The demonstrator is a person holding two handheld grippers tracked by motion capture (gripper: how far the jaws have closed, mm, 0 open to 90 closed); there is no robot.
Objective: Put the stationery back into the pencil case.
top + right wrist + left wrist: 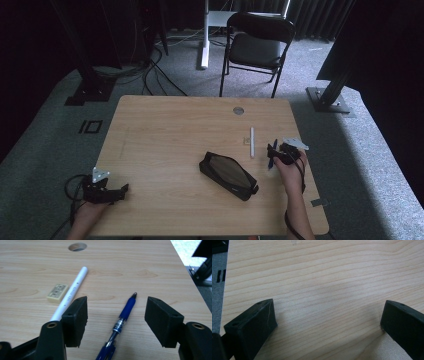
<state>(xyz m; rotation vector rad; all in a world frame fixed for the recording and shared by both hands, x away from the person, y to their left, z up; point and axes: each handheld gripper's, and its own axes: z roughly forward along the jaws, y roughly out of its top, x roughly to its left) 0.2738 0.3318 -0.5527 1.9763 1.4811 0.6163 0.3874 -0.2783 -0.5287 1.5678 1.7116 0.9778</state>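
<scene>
White pen (71, 293), eraser (57, 292), black pouch (228, 175), chair (257, 42)

Bare wood around the blue pen (124, 316), white pen (71, 292) and eraser (57, 292) crowding its left.

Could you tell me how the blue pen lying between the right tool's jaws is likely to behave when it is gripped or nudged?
The blue pen looks rigid, so it should lift without bending. Its round, smooth barrel probably rolls on the bare table if a jaw nudges it sideways. Being slim, it likely weighs little and might pivot in the right tool.
</scene>
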